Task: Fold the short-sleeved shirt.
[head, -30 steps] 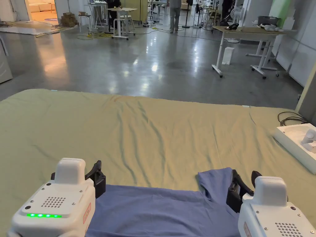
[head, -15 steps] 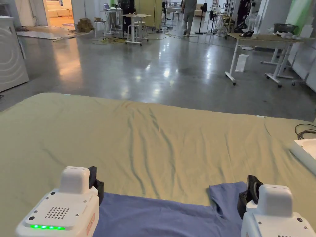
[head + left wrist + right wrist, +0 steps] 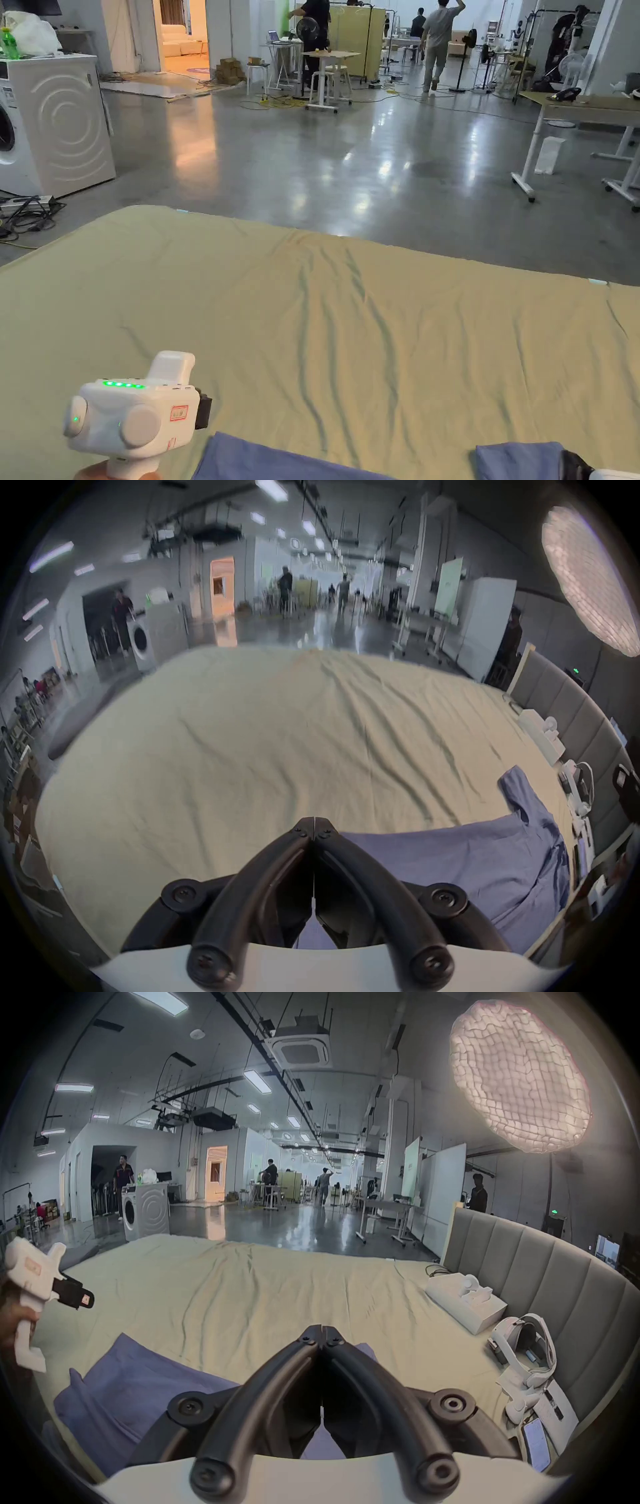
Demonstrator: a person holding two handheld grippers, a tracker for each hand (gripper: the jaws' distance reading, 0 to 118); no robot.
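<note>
The blue short-sleeved shirt [image 3: 281, 462] lies flat on the near edge of the beige bed sheet [image 3: 375, 344], one sleeve [image 3: 519, 459] sticking out to the right. My left gripper [image 3: 203, 412] hangs in the air above the shirt's left corner, turned on its side. Its jaws are shut and hold nothing, as the right gripper view also shows of the left gripper [image 3: 86, 1300]. In its own view the left gripper [image 3: 313, 826] points over bare sheet, the shirt [image 3: 467, 857] to its right. My right gripper [image 3: 322, 1333] is shut above the shirt [image 3: 138, 1383], near the sleeve, nothing seen between the jaws.
A white box [image 3: 464, 1303], a headset [image 3: 523, 1342] and a phone [image 3: 536, 1442] lie along the grey headboard [image 3: 536, 1269] on the right. A washing machine [image 3: 56, 125] stands beyond the bed's far left. People stand and walk far off on the floor.
The head camera has tilted up. My left gripper has risen off the shirt and rolled onto its side. The right gripper's jaws, apart a second ago, have come together.
</note>
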